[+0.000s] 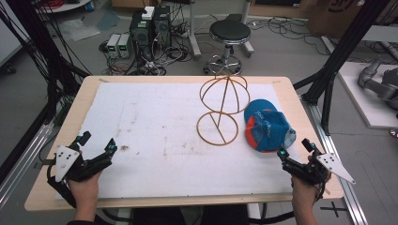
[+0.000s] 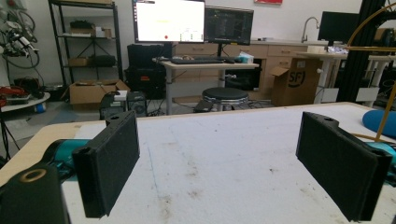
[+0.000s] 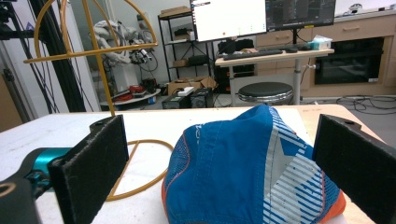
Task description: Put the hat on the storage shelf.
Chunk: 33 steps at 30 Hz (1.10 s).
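Blue cap (image 1: 266, 130) is seen resting on the white-covered counter (image 1: 155, 136), just right of the wire hat stand (image 1: 221, 108). Left hand-held gripper (image 1: 97, 144) is held apart over bare counter; right hand-held gripper (image 1: 294, 148) is held apart just before the cap.

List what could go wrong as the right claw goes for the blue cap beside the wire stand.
1. The blue cap is soft and domed; the open right claw may pinch only loose fabric and let it slip.
2. The gold wire hat stand stands close beside the cap, so a wide sweep could probably knock the light frame over.
3. The cap lies near the table's right edge; a push might slide it off.
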Tool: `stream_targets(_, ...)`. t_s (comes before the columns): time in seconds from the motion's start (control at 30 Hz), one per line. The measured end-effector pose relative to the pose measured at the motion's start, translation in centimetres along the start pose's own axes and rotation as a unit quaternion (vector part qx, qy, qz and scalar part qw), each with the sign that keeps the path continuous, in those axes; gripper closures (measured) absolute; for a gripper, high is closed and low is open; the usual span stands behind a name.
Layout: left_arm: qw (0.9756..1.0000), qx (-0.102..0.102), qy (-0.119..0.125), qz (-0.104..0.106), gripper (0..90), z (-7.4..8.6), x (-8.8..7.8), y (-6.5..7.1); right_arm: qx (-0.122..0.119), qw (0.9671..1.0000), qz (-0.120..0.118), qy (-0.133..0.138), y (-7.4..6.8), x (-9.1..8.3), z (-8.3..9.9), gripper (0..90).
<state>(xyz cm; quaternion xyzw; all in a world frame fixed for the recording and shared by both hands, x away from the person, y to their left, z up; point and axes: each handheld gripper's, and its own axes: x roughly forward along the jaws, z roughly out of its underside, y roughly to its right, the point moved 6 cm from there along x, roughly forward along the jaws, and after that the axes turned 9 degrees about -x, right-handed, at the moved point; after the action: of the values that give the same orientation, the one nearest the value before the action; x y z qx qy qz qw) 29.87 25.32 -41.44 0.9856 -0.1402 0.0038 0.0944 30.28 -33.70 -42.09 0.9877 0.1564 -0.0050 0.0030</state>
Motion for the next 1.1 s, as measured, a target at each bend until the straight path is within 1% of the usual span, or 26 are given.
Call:
stream_targets(0.03, 1.0000, 0.000, 0.000, 0.000, 13.8, 0.0, 0.0, 0.0, 0.004, 1.0000, 0.000, -0.002, -0.1, 0.0, 0.0, 3.3)
stream_targets(0.07, 1.0000, 0.001, 0.000, 0.000, 13.8, 0.0, 0.0, 0.0, 0.001, 1.0000, 0.002, -0.001, 0.0, 0.1, 0.0, 3.3)
stream_targets(0.17, 1.0000, 0.000, 0.000, 0.000, 13.8, 0.0, 0.0, 0.0, 0.003, 1.0000, 0.004, -0.001, 0.1, 0.3, -0.1, 3.3)
stream_targets(0.27, 1.0000, -0.001, -0.002, -0.001, 13.8, 0.1, 0.1, -0.1, 0.011, 0.9999, 0.006, -0.004, 0.0, 0.4, -0.3, 3.3)
stream_targets(0.53, 1.0000, 0.001, -0.003, 0.000, 13.8, 0.1, 0.1, 0.1, 0.006, 1.0000, 0.002, -0.005, -0.4, 1.1, -1.0, 3.2)
stream_targets(0.57, 1.0000, 0.001, -0.002, 0.000, 13.8, 0.1, 0.1, 0.1, 0.003, 1.0000, 0.002, -0.001, -0.4, 1.3, -1.1, 3.2)
stream_targets(0.67, 1.0000, -0.001, -0.002, -0.001, 13.8, 0.2, 0.1, 0.1, -0.005, 1.0000, 0.001, -0.003, -0.5, 1.6, -1.2, 3.1)
stream_targets(0.83, 1.0000, -0.004, -0.002, -0.003, 13.8, 0.2, 0.1, 0.0, -0.006, 0.9999, 0.013, -0.004, -0.1, 2.5, -1.0, 1.9)
stream_targets(0.9, 1.0000, -0.005, -0.002, -0.004, 13.8, 0.2, 0.1, -0.1, -0.003, 0.9998, 0.017, -0.009, 0.1, 3.0, -0.9, 1.9)
stream_targets(0.93, 1.0000, -0.005, -0.003, -0.004, 13.8, 0.2, 0.1, -0.1, -0.007, 0.9997, 0.020, -0.010, 0.2, 3.3, -0.8, 1.9)
stream_targets(1.03, 1.0000, -0.005, -0.003, -0.004, 13.8, 0.2, 0.1, -0.2, -0.010, 0.9995, 0.025, -0.017, 0.3, 3.8, -0.7, 1.9)
stream_targets(1.07, 1.0000, -0.006, -0.004, -0.005, 13.8, 0.3, 0.1, -0.2, -0.016, 0.9988, 0.037, -0.027, 0.4, 4.3, -0.5, 2.0)
stream_targets(1.1, 1.0000, -0.006, -0.004, -0.005, 13.8, 0.3, 0.1, -0.2, -0.016, 0.9988, 0.037, -0.027, 0.4, 4.3, -0.5, 2.0)
